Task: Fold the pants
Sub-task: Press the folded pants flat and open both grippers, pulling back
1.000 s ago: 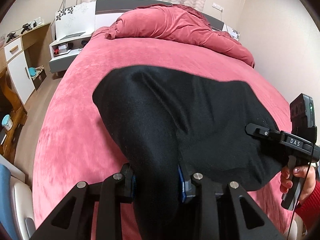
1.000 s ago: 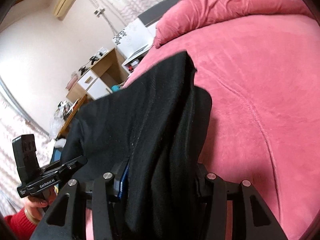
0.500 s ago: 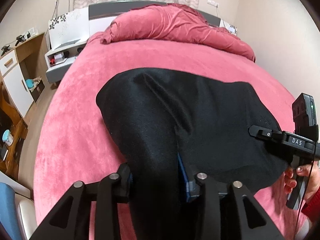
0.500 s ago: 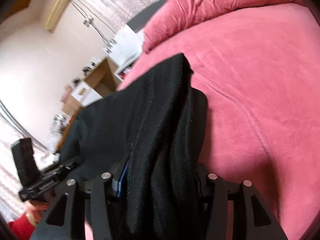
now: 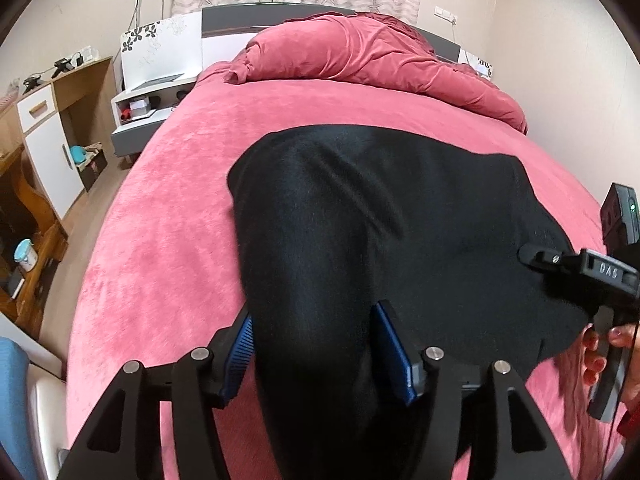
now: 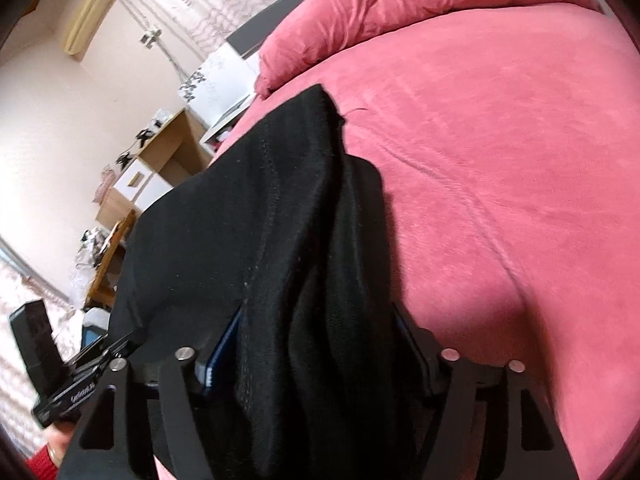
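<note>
Left claw (image 5: 312, 348) opening, blue pads (image 5: 240, 344) standing clear on both sides of a bunched strip of the black pants (image 5: 380, 220), cloth running between them but not pinched. Right claw (image 6: 308, 344) opening too, a thick fold of the same pants (image 6: 280, 220) passing between its jaws; left pad showing a sliver of blue beside the cloth, right pad mostly hidden behind it, so no firm squeeze visible. Pants lying spread across the near half of the pink bed (image 5: 160, 240), far edge rounded and flat on the cover, near edge draping toward both claws. Seen from the left wrist, right claw body (image 5: 584, 272) sitting at the pants' right edge, fingers of a hand (image 5: 600, 356) wrapping its handle. Seen from the right wrist, left claw body (image 6: 68, 380) showing low at the left past the cloth. Crumpled pink duvet (image 5: 380, 56) piling at the headboard end, well apart from the pants. Wooden desk (image 5: 48, 120) with white drawer fronts standing beside the bed at the left wall.
</note>
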